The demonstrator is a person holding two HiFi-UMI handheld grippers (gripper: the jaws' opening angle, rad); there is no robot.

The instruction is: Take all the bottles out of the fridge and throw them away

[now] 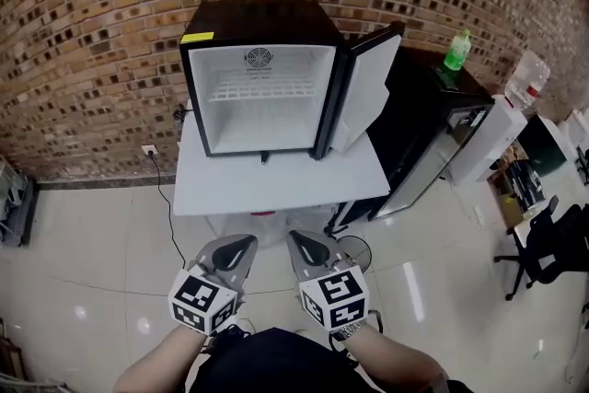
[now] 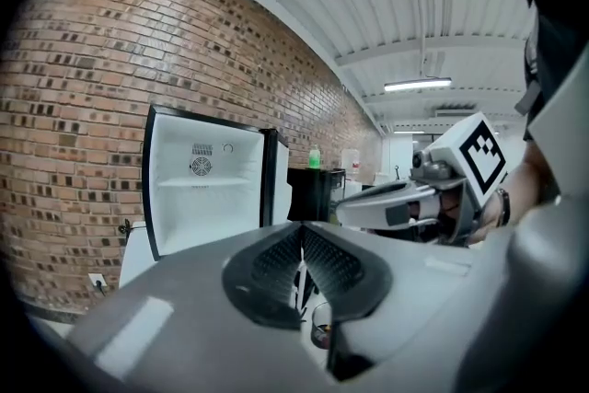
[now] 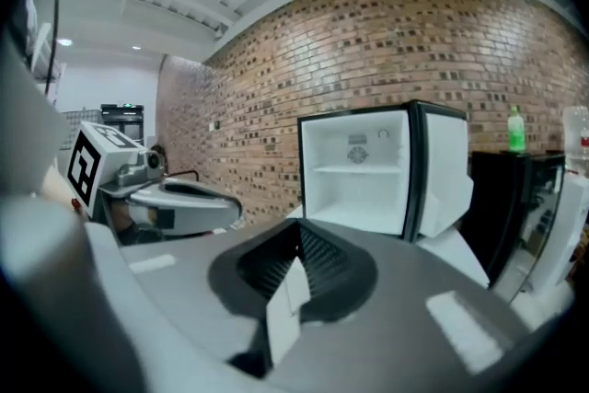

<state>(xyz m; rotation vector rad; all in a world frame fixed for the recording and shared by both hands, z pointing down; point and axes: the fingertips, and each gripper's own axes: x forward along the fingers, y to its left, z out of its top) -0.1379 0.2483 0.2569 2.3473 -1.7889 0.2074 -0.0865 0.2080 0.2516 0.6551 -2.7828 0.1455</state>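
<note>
Low in front of the person, the left gripper [image 1: 247,243] and right gripper [image 1: 297,238] are both pressed together, pinching nothing. Ahead, the fridge [image 1: 262,18] stands on a white table [image 1: 276,184] with its door [image 1: 373,78] swung open. Its yellow sticker [image 1: 197,38] is too small to read. A green bottle [image 1: 457,51] stands on the black cabinet [image 1: 419,106] to the right.

Black fridge [image 1: 267,18], white inside; red-brown brick wall [image 1: 92,14].

Office chair [image 1: 557,244] cut off at right edge, green bottle [image 1: 457,51] print too small
</note>
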